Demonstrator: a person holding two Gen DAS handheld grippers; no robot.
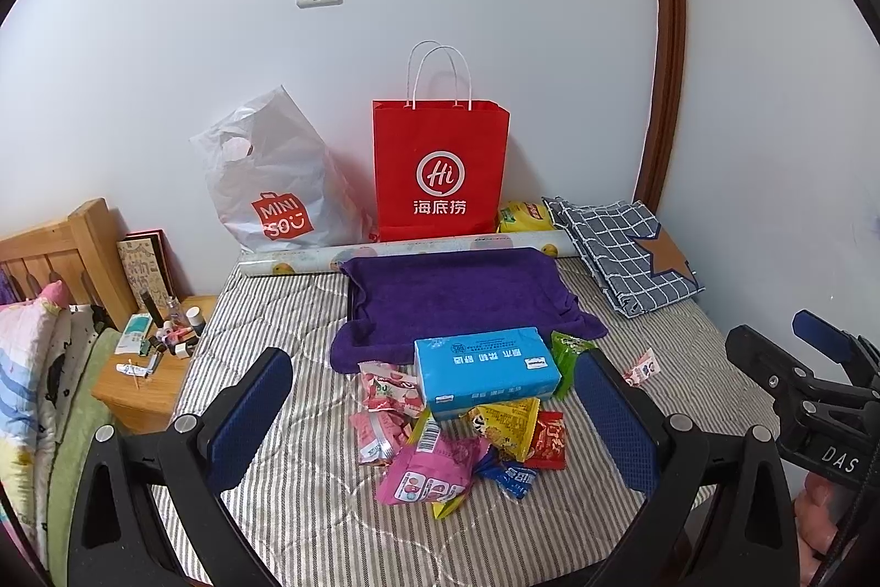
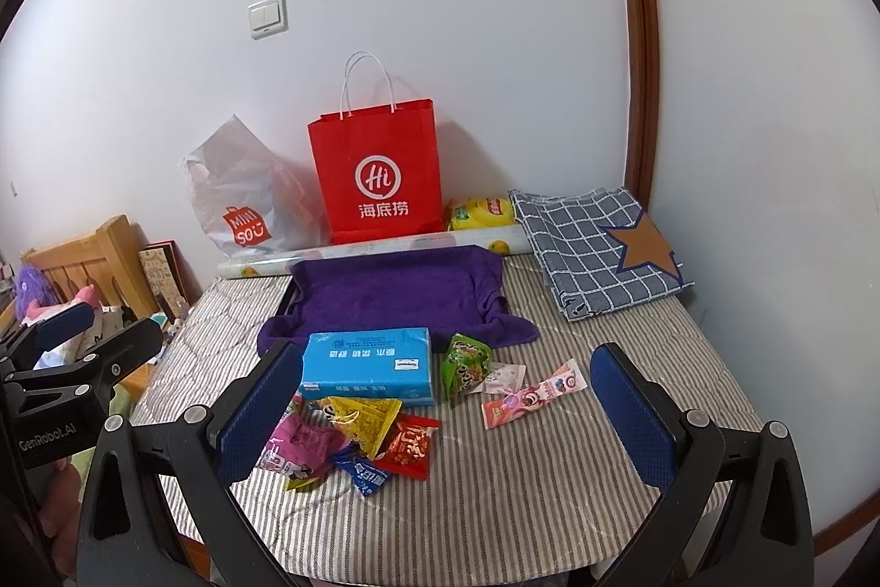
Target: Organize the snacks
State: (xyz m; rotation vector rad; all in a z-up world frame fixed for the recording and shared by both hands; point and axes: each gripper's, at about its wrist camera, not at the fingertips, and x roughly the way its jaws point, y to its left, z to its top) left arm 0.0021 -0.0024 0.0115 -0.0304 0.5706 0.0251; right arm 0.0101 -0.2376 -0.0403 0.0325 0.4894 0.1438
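Jaws of both grippers wide, empty; tissue pack point(image 2: 367, 367) between snack packets point(image 2: 357, 444) and purple-towelled tray point(image 2: 396, 290).

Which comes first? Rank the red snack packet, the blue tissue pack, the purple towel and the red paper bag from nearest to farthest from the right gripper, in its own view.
1. Red snack packet, left of centre, in the pile.
2. Blue tissue pack, behind the pile.
3. Purple towel, mid-bed.
4. Red paper bag, against the wall.
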